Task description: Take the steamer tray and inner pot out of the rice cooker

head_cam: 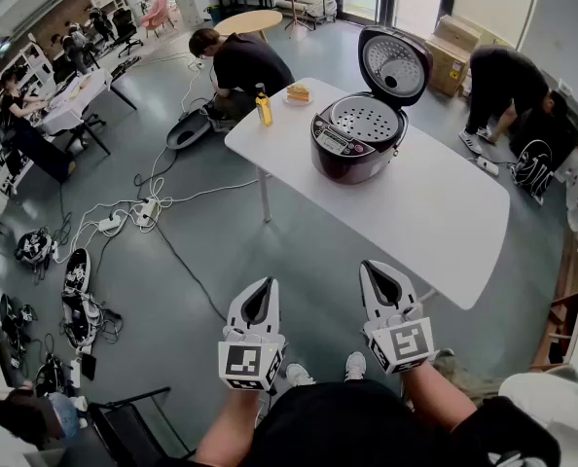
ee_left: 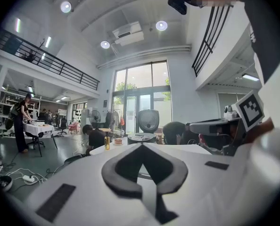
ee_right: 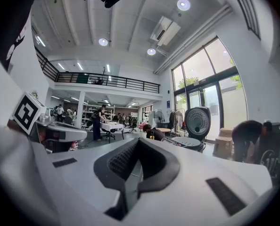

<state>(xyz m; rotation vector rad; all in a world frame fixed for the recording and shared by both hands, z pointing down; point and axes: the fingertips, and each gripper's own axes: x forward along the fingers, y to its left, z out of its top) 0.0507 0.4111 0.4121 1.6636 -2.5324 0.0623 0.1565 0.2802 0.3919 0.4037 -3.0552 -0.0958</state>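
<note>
A dark rice cooker [head_cam: 352, 144] stands on the white table [head_cam: 435, 212] with its lid [head_cam: 396, 64] swung up. A perforated steamer tray [head_cam: 365, 119] sits in its top; the inner pot beneath is hidden. Both grippers hang well short of the table, over the floor. My left gripper [head_cam: 257, 300] is shut and holds nothing. My right gripper [head_cam: 383, 282] is shut and holds nothing too. The cooker shows small and far in the left gripper view [ee_left: 141, 137] and in the right gripper view [ee_right: 189, 142], beyond the closed jaws.
A yellow bottle [head_cam: 264, 107] and a small plate with food [head_cam: 298, 93] stand at the table's far corner. People crouch beside the table at the far left [head_cam: 238, 66] and far right [head_cam: 508, 86]. Cables and devices [head_cam: 124, 212] litter the floor at left.
</note>
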